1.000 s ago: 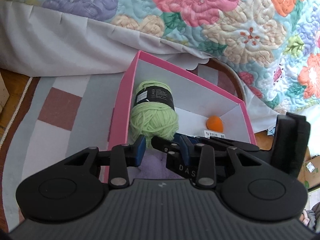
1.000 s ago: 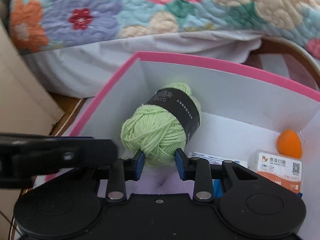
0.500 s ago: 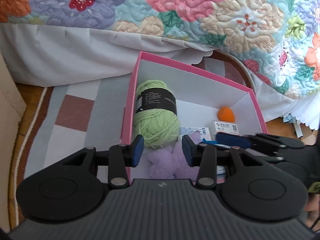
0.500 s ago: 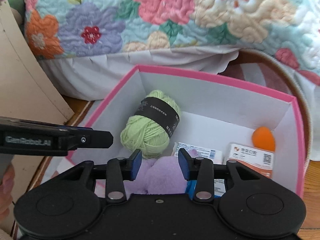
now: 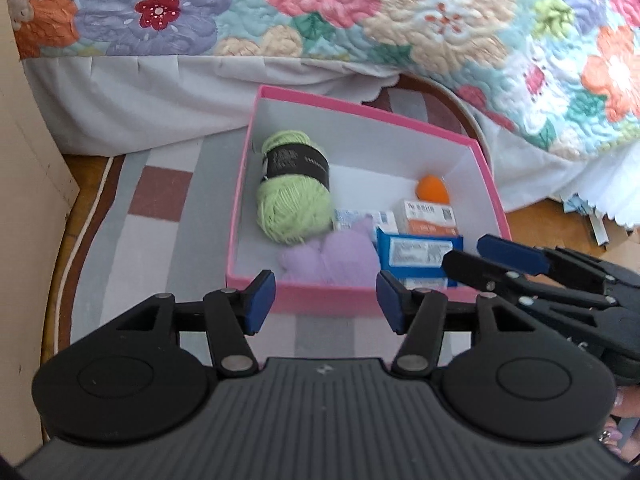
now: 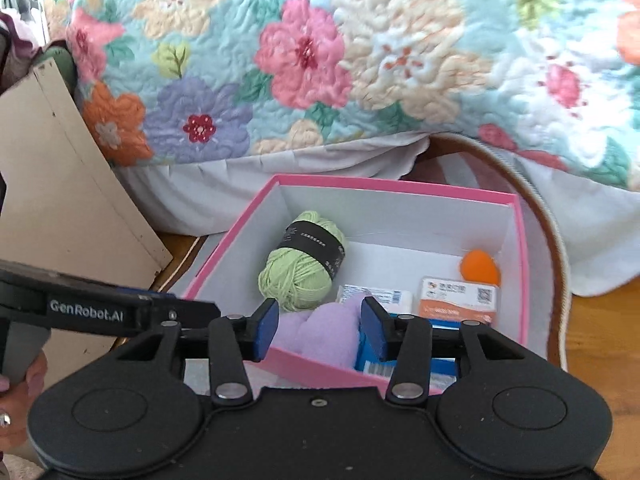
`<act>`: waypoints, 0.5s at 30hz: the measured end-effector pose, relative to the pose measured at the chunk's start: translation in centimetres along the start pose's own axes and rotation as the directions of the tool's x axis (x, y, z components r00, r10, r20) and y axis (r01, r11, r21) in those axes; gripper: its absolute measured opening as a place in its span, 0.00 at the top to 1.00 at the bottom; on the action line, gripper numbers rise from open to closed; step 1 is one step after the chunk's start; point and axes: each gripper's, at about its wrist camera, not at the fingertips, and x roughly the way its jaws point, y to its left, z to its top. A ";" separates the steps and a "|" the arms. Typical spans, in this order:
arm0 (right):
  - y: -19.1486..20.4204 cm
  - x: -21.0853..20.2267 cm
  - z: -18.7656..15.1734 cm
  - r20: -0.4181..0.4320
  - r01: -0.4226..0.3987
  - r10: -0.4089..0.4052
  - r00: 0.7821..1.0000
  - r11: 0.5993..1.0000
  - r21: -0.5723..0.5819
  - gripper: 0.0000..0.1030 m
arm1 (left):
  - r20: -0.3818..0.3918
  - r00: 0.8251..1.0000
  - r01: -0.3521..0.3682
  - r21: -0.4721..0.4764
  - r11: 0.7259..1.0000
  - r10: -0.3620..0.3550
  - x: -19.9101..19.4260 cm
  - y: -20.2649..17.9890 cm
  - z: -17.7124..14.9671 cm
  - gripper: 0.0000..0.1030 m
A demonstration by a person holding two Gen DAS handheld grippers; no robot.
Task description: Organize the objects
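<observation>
A pink box (image 5: pixel 237 200) (image 6: pixel 400 184) with white walls stands on the rug. In it lie a green yarn ball (image 5: pixel 294 204) (image 6: pixel 300 272), a purple plush (image 5: pixel 336 256) (image 6: pixel 308 332), an orange sponge (image 5: pixel 432 189) (image 6: pixel 479 266), an orange-and-white carton (image 5: pixel 428 218) (image 6: pixel 458 298) and a blue carton (image 5: pixel 416 252). My left gripper (image 5: pixel 326 300) hangs over the box's near rim, jaws opening, nothing between them. My right gripper (image 6: pixel 320 328) (image 5: pixel 468 254) hovers above the plush without touching it, its jaws also opening.
A floral quilt (image 6: pixel 360 60) and white bed skirt (image 5: pixel 140 96) hang right behind the box. A beige board (image 6: pixel 60 184) stands at the left. The striped rug (image 5: pixel 160 240) lies on a wooden floor, with cardboard scraps (image 5: pixel 600 228) at the right.
Both grippers have lifted and drawn back from inside the box, and their jaws have widened. The purple plush that lay under them now lies free in the box.
</observation>
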 end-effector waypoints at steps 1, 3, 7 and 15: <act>0.1 -0.7 -0.1 0.003 0.002 -0.002 1.000 1.000 -0.004 0.50 | 0.002 1.000 -0.005 0.006 1.000 0.005 -0.4 -0.3 -0.2 0.44; 0.3 -1.9 -0.3 0.019 0.015 -0.014 1.000 1.000 -0.022 0.50 | 0.006 1.000 -0.016 0.020 1.000 0.016 -1.3 -1.0 -0.5 0.43; 1.0 -4.2 -0.7 0.033 0.041 -0.039 0.999 0.997 -0.061 0.46 | 0.036 0.999 -0.028 0.056 0.998 0.026 -3.7 -2.5 -0.8 0.35; 1.7 -7.8 -1.2 0.030 0.041 -0.039 0.999 0.997 -0.068 0.40 | 0.060 0.997 -0.059 0.077 0.995 0.054 -7.2 -3.7 -2.1 0.29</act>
